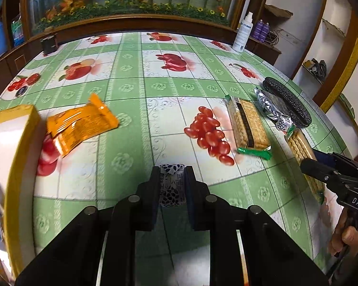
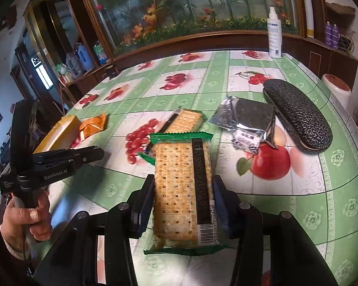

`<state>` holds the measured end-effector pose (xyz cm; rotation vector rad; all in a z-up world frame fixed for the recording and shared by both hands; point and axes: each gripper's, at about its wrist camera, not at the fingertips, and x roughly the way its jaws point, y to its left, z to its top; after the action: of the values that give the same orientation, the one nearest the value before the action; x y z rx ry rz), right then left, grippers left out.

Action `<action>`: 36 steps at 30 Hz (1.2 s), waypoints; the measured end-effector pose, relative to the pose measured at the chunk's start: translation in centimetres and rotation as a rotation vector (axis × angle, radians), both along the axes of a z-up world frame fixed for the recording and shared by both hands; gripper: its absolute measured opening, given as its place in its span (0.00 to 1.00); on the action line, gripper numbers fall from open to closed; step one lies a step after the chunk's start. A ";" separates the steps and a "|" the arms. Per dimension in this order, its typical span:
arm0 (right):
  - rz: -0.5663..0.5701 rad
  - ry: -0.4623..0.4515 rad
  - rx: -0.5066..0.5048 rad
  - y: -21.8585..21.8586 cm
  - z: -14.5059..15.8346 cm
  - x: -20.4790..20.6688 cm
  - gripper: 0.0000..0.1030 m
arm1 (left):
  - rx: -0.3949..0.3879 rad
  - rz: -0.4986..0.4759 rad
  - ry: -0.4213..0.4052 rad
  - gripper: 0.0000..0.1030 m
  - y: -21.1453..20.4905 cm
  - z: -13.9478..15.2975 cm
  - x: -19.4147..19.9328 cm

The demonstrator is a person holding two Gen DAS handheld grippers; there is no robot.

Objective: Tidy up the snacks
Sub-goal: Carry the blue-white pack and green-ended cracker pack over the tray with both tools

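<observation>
Two packets are in hand at once. The left gripper [image 1: 172,186] has its jaws pinched tight on a small black-and-white patterned packet [image 1: 171,183], low in the middle of the left wrist view. The right gripper [image 2: 183,197] is clamped about halfway on a cracker packet [image 2: 182,190] with green crimped ends, its pads pressing the long sides, low centre of the right wrist view.

The yellow box [image 1: 14,147] sits at the left edge of the left wrist view, with an orange snack bag [image 1: 83,125] just beside it. I would guess that box is where the snacks go. If so, the left packet wants carrying across level and letting go only once it is over the opening. The crackers look brittle, so that grip should not tighten, and the packet is best kept flat so it does not slip out lengthwise.

The right wrist view shows what is left on the tablecloth [image 2: 298,190]: a second cracker packet [image 2: 186,120] in the middle, a silver foil pouch [image 2: 245,119] to its right, touching a dark patterned glasses case [image 2: 298,116], and a small patterned packet [image 2: 247,140] at the pouch's near end. It also shows the hand [image 2: 28,217] on the left gripper's handle. Only the left wrist view shows the box's pale inside close up.
</observation>
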<state>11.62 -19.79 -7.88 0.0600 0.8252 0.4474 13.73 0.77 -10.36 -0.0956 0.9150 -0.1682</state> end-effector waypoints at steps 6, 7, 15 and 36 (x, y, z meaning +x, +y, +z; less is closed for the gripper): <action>0.040 -0.007 0.013 2.3 0.5 -1.3 0.47 | 0.034 0.056 -0.034 0.16 1.3 1.4 -2.9; 0.049 -0.008 0.017 2.8 0.5 -1.5 0.47 | 0.044 0.069 -0.040 0.16 1.5 1.6 -3.5; 0.139 0.001 0.057 7.3 0.5 -3.1 0.47 | 0.118 0.166 -0.082 0.16 4.1 3.1 -7.2; 0.390 0.046 0.083 19.8 0.2 -6.0 0.46 | 0.180 0.330 -0.135 0.16 12.2 4.5 -12.2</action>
<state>5.63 0.03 -7.71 -0.0148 0.8658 0.8504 1.55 12.94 -5.82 -0.0661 0.7644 0.2115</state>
